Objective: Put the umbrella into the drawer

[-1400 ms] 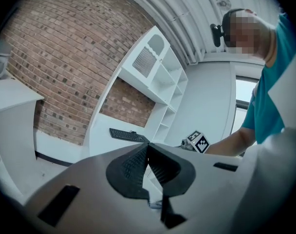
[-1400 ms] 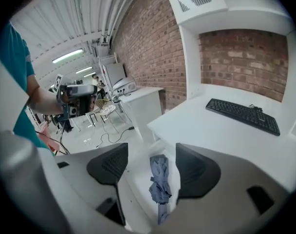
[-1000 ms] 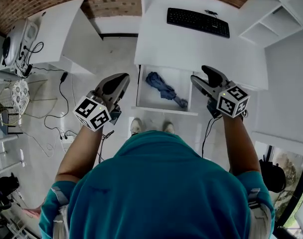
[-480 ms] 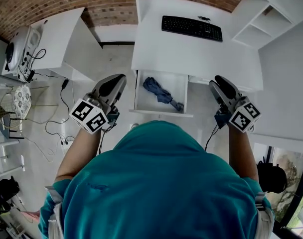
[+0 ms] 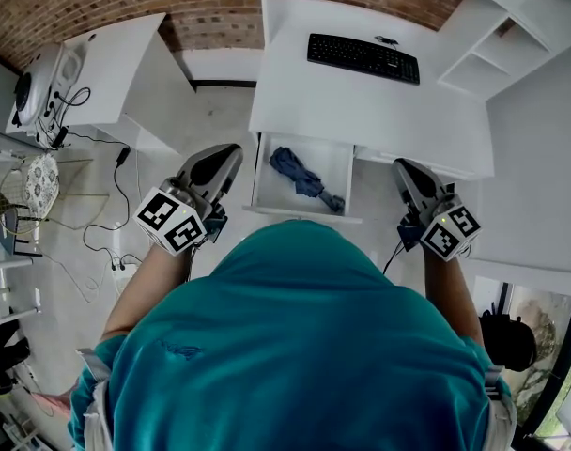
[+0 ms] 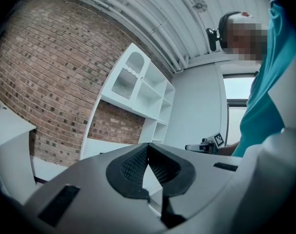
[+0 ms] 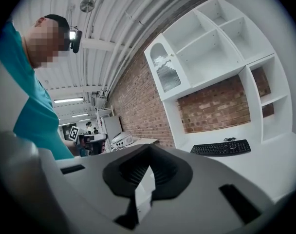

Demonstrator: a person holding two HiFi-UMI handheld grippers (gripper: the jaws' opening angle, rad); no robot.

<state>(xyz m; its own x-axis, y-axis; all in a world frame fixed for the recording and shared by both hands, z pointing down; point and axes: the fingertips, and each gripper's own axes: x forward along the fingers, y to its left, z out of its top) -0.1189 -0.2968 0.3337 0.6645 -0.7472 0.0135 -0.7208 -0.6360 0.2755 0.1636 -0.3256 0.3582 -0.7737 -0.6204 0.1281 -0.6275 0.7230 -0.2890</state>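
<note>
The blue folded umbrella (image 5: 305,179) lies inside the open white drawer (image 5: 276,195) under the desk, slanting toward the drawer's right front corner. My left gripper (image 5: 230,154) hovers left of the drawer, level, its jaws shut with nothing in them; in the left gripper view (image 6: 147,146) the pads meet. My right gripper (image 5: 404,167) hangs right of the drawer, apart from it. Its jaws have just been closing and now stand shut with nothing between them, as the right gripper view (image 7: 149,147) also shows.
The white desk (image 5: 361,106) carries a black keyboard (image 5: 362,56). White shelves (image 5: 511,31) stand at the right. A low white table (image 5: 112,69) with a device is at the left, with cables (image 5: 107,219) across the floor.
The right gripper's jaws went from wide open to shut, and it drew away from the drawer to the right. The left gripper shifted only slightly. The umbrella stayed in the drawer.
</note>
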